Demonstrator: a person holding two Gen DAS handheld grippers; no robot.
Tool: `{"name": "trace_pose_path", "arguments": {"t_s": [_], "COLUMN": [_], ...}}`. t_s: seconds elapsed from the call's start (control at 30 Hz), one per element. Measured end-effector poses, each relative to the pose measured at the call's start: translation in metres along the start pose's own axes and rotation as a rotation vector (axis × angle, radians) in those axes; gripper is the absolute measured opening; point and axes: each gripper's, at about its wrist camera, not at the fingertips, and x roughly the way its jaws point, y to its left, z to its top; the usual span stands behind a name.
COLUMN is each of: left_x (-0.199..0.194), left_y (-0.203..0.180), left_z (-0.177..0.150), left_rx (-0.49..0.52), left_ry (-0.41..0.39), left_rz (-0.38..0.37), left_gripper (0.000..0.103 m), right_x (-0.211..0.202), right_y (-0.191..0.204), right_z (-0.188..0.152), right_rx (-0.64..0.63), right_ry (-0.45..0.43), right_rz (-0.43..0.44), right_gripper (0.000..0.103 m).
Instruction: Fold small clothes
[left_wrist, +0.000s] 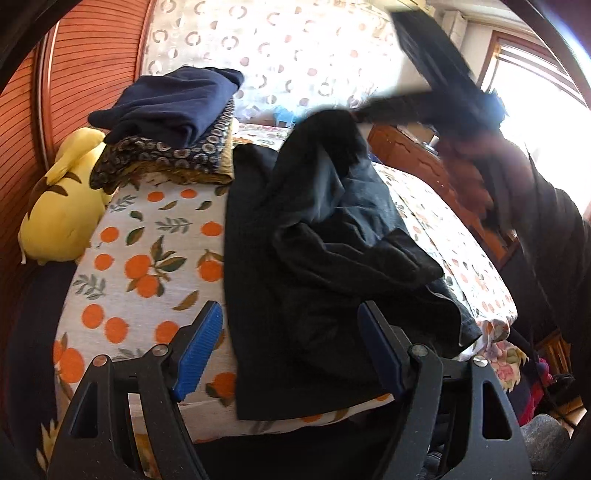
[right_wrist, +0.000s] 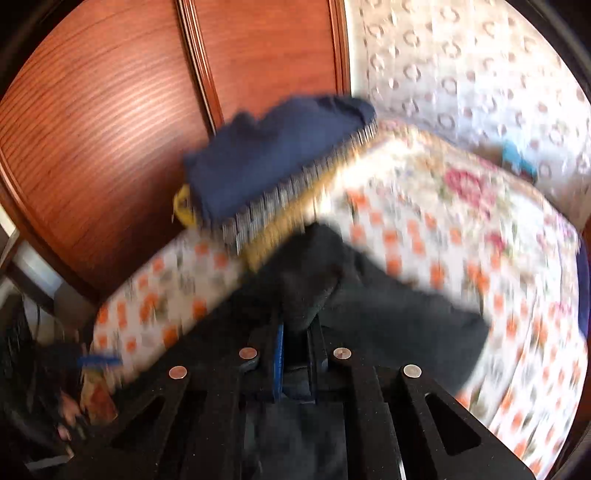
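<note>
Orange-printed bedding covers the bed (left_wrist: 147, 266), with a reddish wooden wardrobe (left_wrist: 92, 74) behind it and a patterned curtain (left_wrist: 295, 48) beyond. On my left wrist view I see the black garment (left_wrist: 314, 258) lying rumpled across the middle of the bed, one edge lifted up toward the far right. My left gripper (left_wrist: 288, 354) hangs just above the near edge of that garment, its blue-padded fingers (left_wrist: 199, 354) standing wide apart and gripping nothing. My right gripper (right_wrist: 295, 354) has its fingers pinched nearly together on a fold of the black garment, which bunches up between the pads; that view is heavily blurred. From the left camera the right gripper shows as a dark smear at upper right, with the cloth rising to it. A stack of folded clothes (left_wrist: 170, 125), navy on top over a ring-patterned piece, sits at the far left of the bed, touching the black garment's far corner. A yellow plush toy (left_wrist: 59, 206) lies beside the stack against the wardrobe.
</note>
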Motion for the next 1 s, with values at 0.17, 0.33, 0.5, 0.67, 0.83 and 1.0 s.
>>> {"name": "trace_pose_path", "arguments": {"t_s": [0.17, 0.33, 0.5, 0.67, 0.83, 1.0], "left_x": [0.000, 0.008, 0.016, 0.032, 0.055, 0.072], "left_y": [0.005, -0.002, -0.022, -0.049, -0.070, -0.078], "left_z": [0.001, 0.009, 0.024, 0.037, 0.045, 0.034], "left_rx": [-0.009, 0.000, 0.022, 0.065, 0.106, 0.162], "left_ry": [-0.005, -0.012, -0.020, -0.011, 0.019, 0.087], "left_rz": [-0.005, -0.026, -0.066, -0.126, -0.176, -0.137], "left_gripper": [0.076, 0.076, 0.076, 0.076, 0.065, 0.028], "right_x": [0.056, 0.059, 0.017, -0.034, -0.059, -0.061], "right_y": [0.000, -0.006, -0.015, -0.015, -0.026, -0.037], "right_z": [0.024, 0.013, -0.001, -0.037, -0.099, -0.168], "right_rx": [0.025, 0.048, 0.037, 0.036, 0.097, 0.150], "right_ry": [0.086, 0.033, -0.020, -0.065, -0.057, -0.043], "right_rz": [-0.017, -0.002, -0.064, -0.180, -0.220, -0.233], "right_gripper": [0.017, 0.061, 0.067, 0.067, 0.067, 0.067]}}
